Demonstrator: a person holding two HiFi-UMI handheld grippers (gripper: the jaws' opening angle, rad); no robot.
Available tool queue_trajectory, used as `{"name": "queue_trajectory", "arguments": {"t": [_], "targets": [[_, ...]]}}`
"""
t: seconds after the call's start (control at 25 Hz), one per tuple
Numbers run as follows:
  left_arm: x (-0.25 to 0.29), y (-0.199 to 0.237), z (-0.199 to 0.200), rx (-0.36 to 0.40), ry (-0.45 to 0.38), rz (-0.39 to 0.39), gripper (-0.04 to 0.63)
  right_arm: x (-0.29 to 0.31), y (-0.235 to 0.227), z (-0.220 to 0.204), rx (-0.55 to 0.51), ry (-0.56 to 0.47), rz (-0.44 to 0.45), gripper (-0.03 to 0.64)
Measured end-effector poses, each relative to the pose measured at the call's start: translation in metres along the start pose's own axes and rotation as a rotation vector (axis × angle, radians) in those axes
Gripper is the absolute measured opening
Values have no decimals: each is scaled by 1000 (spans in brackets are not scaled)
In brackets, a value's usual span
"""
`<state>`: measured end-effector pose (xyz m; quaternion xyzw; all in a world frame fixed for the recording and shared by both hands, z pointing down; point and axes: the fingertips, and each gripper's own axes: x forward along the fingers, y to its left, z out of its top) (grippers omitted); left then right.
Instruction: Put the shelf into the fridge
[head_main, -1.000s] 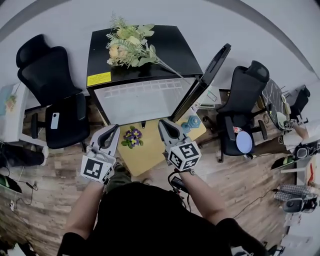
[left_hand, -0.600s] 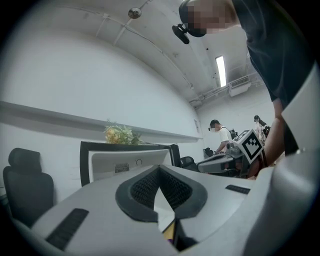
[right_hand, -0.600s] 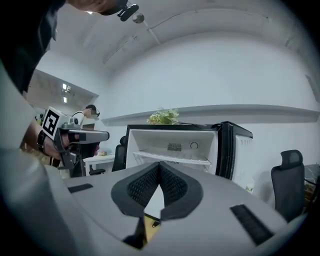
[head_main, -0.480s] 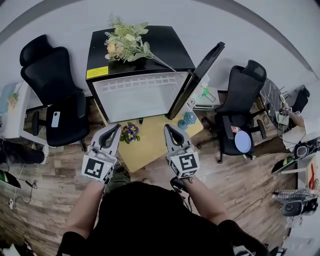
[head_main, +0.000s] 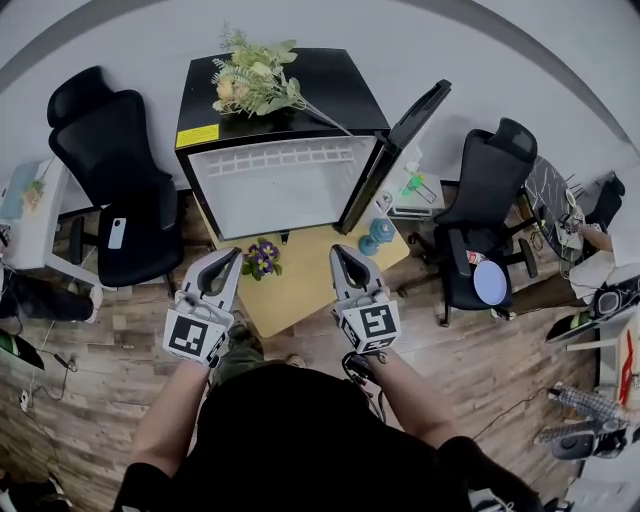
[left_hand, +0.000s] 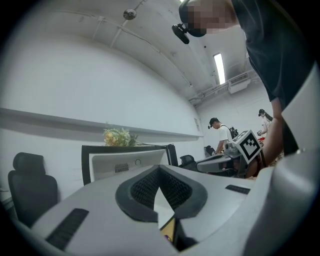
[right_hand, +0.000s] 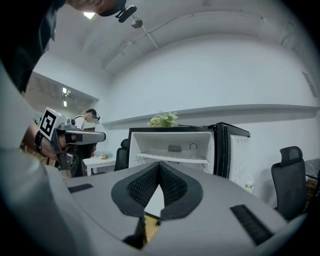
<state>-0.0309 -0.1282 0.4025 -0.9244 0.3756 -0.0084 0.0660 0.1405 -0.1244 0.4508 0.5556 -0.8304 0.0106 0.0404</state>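
The shelf (right_hand: 172, 158) is lying level across the upper part of the white inside of the fridge (head_main: 300, 85), well apart from both tools. The fridge door (head_main: 405, 140) is standing open to the right.

The left hand-held gripper (head_main: 232, 255) and the right hand-held gripper (head_main: 338, 252) are hovering side by side above the near edge of a low yellow tabletop (head_main: 300, 285), in front of the fridge opening. In the left gripper view the left hand-held gripper (left_hand: 159, 169) is showing its ribbed black pads meeting at the tips with nothing between them. The right hand-held gripper (right_hand: 159, 165) is looking the same in its own view, pressed together and empty.

A yellow label (head_main: 199, 135) is sitting on the black fridge top, its print too small to read. The marker cube on each tool is facing up and showing a black-and-white square pattern.

The person is reaching both forearms forward from the body, the wrists level, the jaws pointing toward the fridge.

A bunch of flowers (head_main: 255, 82) is lying on top of the fridge. A small pot of purple flowers (head_main: 263, 257) is standing on the tabletop between the two tools, and a blue object (head_main: 378, 238) is standing near its right corner. A black office chair (head_main: 110, 170) is standing to the left of the fridge.
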Motion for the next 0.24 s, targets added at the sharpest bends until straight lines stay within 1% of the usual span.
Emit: {"name": "queue_trajectory", "arguments": {"t": [0.24], "targets": [[-2, 0, 3, 7, -6, 2, 18, 0, 1, -1, -5, -2, 12, 15]]}}
